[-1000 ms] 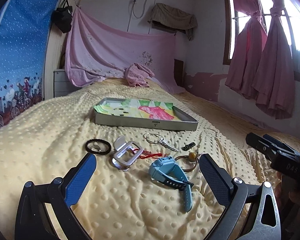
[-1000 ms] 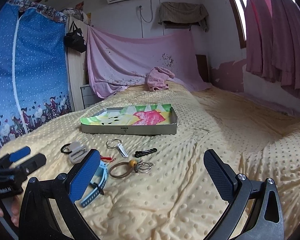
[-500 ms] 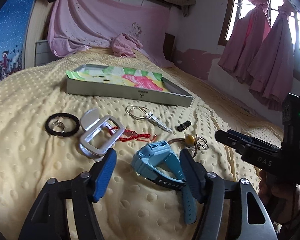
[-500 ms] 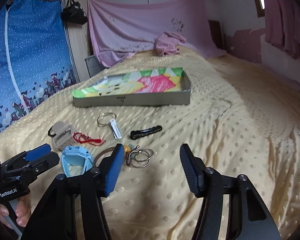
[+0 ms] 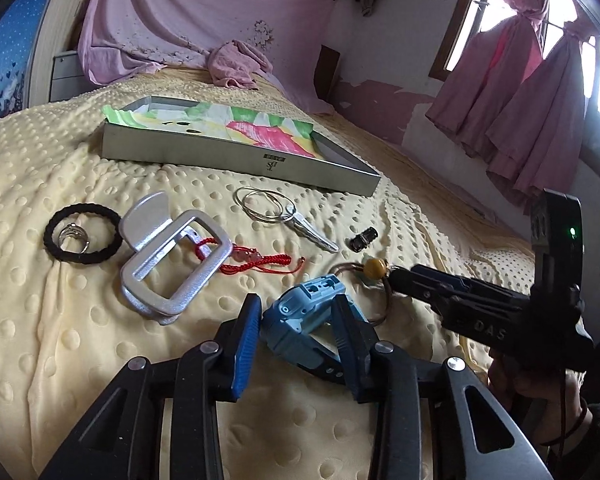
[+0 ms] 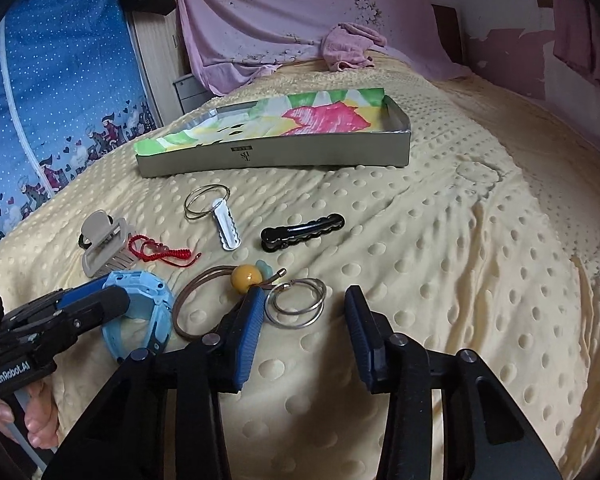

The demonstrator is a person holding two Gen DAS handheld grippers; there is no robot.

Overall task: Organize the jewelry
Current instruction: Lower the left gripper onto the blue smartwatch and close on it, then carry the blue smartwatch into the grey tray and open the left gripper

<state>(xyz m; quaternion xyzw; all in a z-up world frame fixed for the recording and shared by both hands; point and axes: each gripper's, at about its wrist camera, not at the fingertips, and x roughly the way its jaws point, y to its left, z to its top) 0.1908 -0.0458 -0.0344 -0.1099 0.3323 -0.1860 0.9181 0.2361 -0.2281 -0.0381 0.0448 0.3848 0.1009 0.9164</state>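
Observation:
My left gripper [image 5: 296,316] has its jaws closed in around the blue watch [image 5: 306,316] on the yellow blanket; in the right wrist view the watch [image 6: 140,304] sits between its fingers. My right gripper [image 6: 300,312] is open, with the pair of silver hoops [image 6: 296,307] between its fingers. A brown cord with a yellow bead [image 6: 245,276] lies beside them. A silver hair claw [image 5: 172,260], red cord [image 5: 256,260], black hair tie with a ring [image 5: 82,236], key rings [image 5: 266,205] and black clip [image 6: 302,231] lie nearby.
A grey tin tray [image 5: 236,158] lined with colourful paper stands farther back on the bed; it also shows in the right wrist view [image 6: 276,154]. Pink cloth [image 5: 236,62] lies by the headboard. Curtains [image 5: 540,92] hang at the right.
Both grippers have moved down and forward to the jewelry. The left jaws have narrowed from wide open onto the blue watch. The right jaws have narrowed around the silver hoops.

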